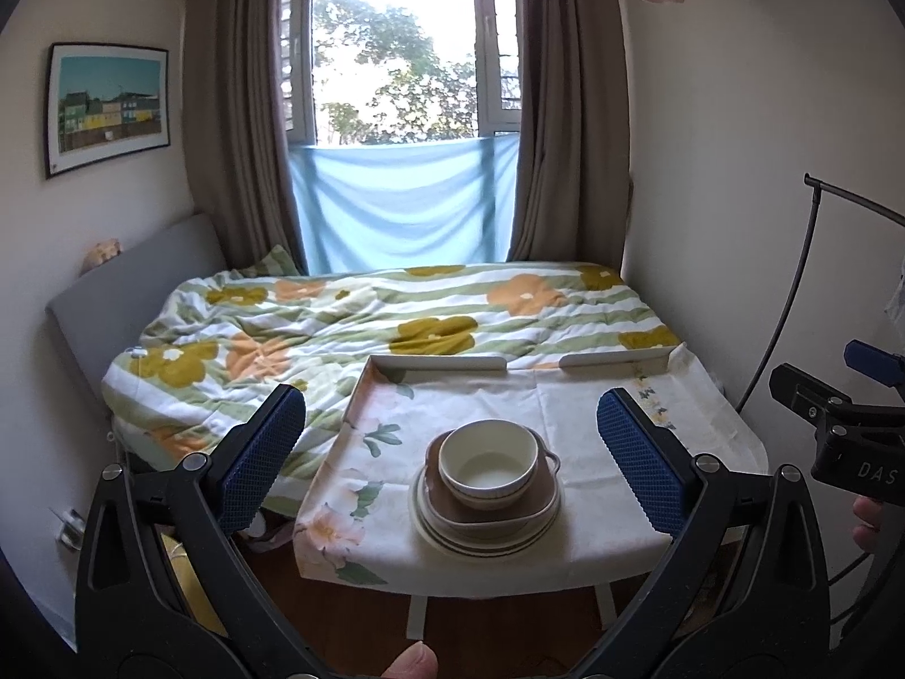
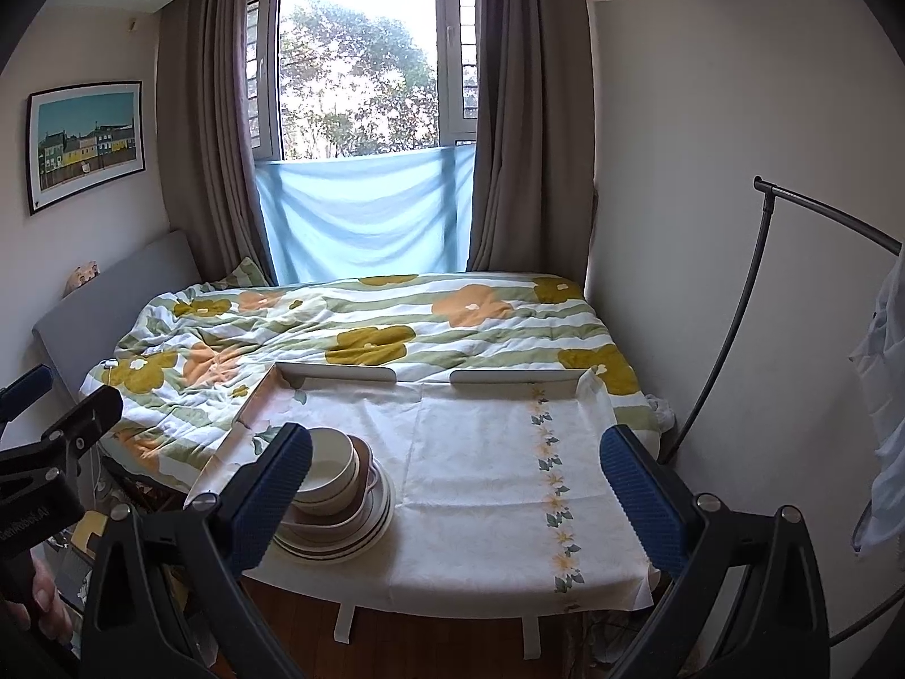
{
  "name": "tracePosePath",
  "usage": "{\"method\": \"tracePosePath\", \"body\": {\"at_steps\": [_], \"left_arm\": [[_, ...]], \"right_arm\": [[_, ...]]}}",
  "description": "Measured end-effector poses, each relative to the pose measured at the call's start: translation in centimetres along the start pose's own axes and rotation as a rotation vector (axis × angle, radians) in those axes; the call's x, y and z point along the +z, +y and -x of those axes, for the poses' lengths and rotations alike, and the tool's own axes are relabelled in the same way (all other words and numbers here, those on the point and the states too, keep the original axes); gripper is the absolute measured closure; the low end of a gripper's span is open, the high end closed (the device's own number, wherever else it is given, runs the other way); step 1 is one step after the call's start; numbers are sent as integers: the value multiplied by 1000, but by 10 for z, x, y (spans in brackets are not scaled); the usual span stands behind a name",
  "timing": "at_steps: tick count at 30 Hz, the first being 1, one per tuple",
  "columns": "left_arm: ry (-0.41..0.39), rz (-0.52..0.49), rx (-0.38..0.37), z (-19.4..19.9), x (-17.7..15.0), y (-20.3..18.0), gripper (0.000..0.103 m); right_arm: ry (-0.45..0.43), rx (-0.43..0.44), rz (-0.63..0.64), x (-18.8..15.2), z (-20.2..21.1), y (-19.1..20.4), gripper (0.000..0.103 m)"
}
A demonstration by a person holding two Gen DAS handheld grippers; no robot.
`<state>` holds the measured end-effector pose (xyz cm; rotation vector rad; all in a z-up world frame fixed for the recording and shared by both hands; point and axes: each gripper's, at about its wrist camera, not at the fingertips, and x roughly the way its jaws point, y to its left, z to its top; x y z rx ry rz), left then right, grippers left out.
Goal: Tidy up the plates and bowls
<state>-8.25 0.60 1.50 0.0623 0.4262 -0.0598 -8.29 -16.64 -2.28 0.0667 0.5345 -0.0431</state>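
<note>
Lower centre, a cream bowl (image 1: pixel 487 463) tops stacked plates (image 1: pixel 486 532) on the desk (image 1: pixel 594 413): likely fragile and slippery, best gripped at its rim. Both grippers, left gripper (image 1: pixel 452 452) and right gripper (image 2: pixel 457 486), show fingers spread wide, holding nothing.

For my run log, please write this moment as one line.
left gripper: open, empty | right gripper: open, empty | bowl on brown dish on plates, stacked | table

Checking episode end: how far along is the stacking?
Looks done: cream bowl sits in the brown dish, on stacked plates, on the table. In hand: nothing; left tool and right tool open. No loose dishes visible.
</note>
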Motion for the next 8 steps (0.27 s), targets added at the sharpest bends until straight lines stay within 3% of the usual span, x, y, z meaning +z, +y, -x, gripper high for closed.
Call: {"method": "tracePosePath", "body": {"at_steps": [8], "left_arm": [[-28,-17,6,0,1,-7,0]], "right_arm": [[3,5,5,0,-5,-1,2]]}}
